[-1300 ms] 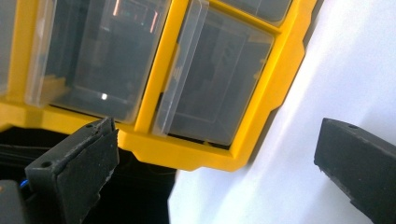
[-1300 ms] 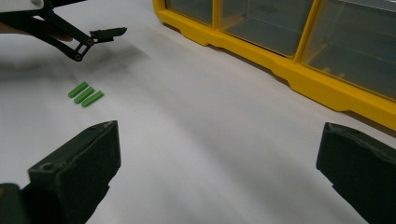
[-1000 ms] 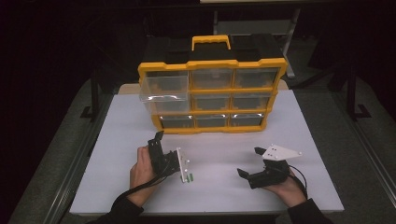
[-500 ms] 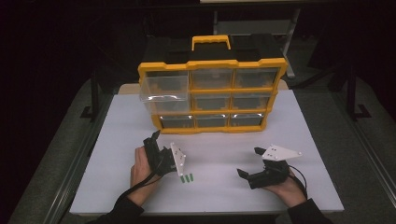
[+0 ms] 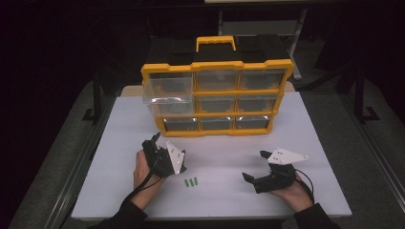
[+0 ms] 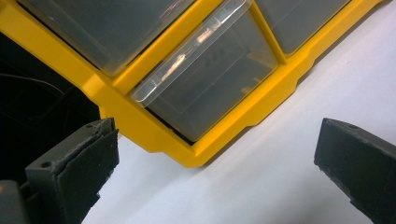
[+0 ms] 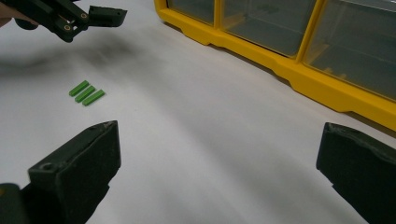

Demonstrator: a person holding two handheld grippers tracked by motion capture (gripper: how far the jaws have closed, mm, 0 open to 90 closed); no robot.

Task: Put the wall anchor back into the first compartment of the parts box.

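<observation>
High view: three small green pieces (image 5: 191, 182) lie side by side on the white worktop (image 5: 315, 129), just right of the left claw (image 5: 165, 155) and well apart from the right claw (image 5: 255, 167). Both claws are spread wide with nothing between the jaws.

Progress, as I judge it — early. The pieces are loose on the worktop and the top-left drawer (image 5: 167, 90) of the yellow organiser (image 5: 217, 98) stands pulled out, so it looks like the place they go. Left: pick up, drop in, push shut.

Containers — the open drawer is clear plastic and I can't make out anything in it. Other drawers sit flush; contents too dim to tell. Left gripper view looks at the bottom-left drawer (image 6: 210, 79), apparently empty.
</observation>
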